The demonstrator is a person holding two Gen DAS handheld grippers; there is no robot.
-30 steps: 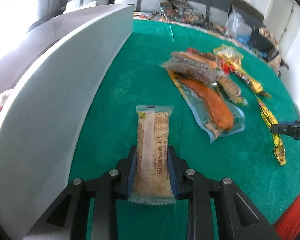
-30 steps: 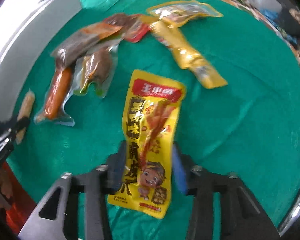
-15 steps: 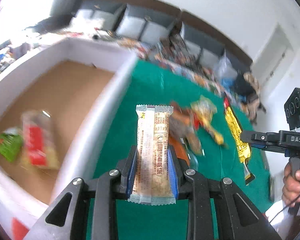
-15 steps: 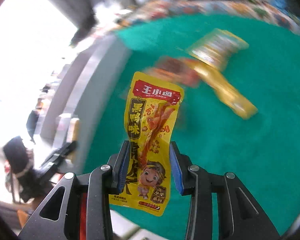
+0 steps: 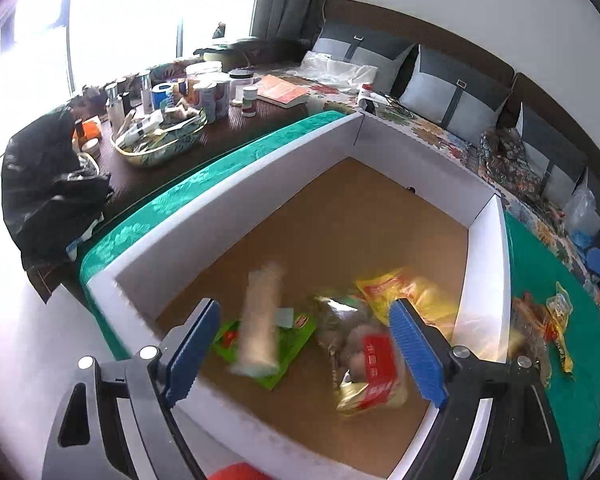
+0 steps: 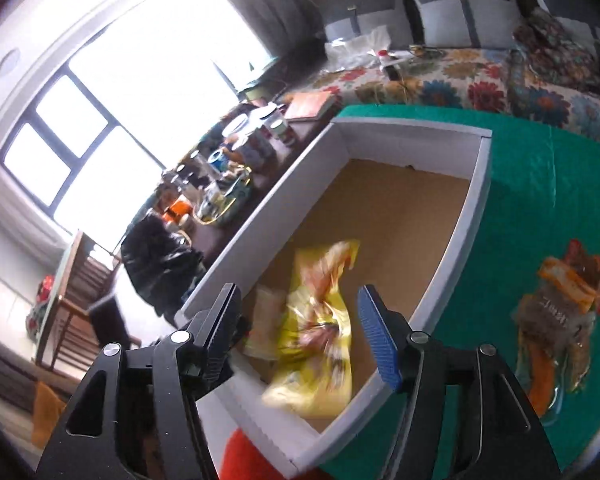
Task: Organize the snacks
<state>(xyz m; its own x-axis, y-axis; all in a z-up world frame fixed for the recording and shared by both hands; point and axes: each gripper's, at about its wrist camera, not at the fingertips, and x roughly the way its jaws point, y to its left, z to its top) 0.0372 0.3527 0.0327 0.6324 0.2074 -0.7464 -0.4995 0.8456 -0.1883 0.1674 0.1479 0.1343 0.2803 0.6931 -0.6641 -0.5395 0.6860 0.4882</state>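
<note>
Above the white box [image 5: 236,220] with the brown cardboard floor, both grippers hang with their jaws spread wide and nothing between them. The left gripper [image 5: 304,350] is over the box's near corner; a pale cracker bar [image 5: 260,320], motion-blurred, shows between its blue pads [image 5: 192,344] without touching either, over a green packet [image 5: 296,344] that lies on the box floor. Whether the bar rests on the packet or is in the air cannot be told from the blur. Beside the green packet inside the box lie a red-labelled clear bag [image 5: 374,372] and a yellow bag [image 5: 404,292], the latter close to the box's right wall.

The right gripper [image 6: 300,332] is over the same box from its near end, and a blurred yellow snack pouch [image 6: 316,332] shows between its open fingers, inside the box walls, next to a pale wrapper [image 6: 266,320] at the box's left wall.

Outside the box to its right, on the green tablecloth [image 6: 540,184], remains a cluster of loose snacks [image 6: 560,312]: an orange-labelled pack, a grey-brown pack and a clear sleeve with an orange sausage. Beyond the box's far wall sits a flowered bedspread [image 6: 440,80] with grey cushions; off the box's left side stands a dark table [image 5: 188,144] crowded with jars and cups.
</note>
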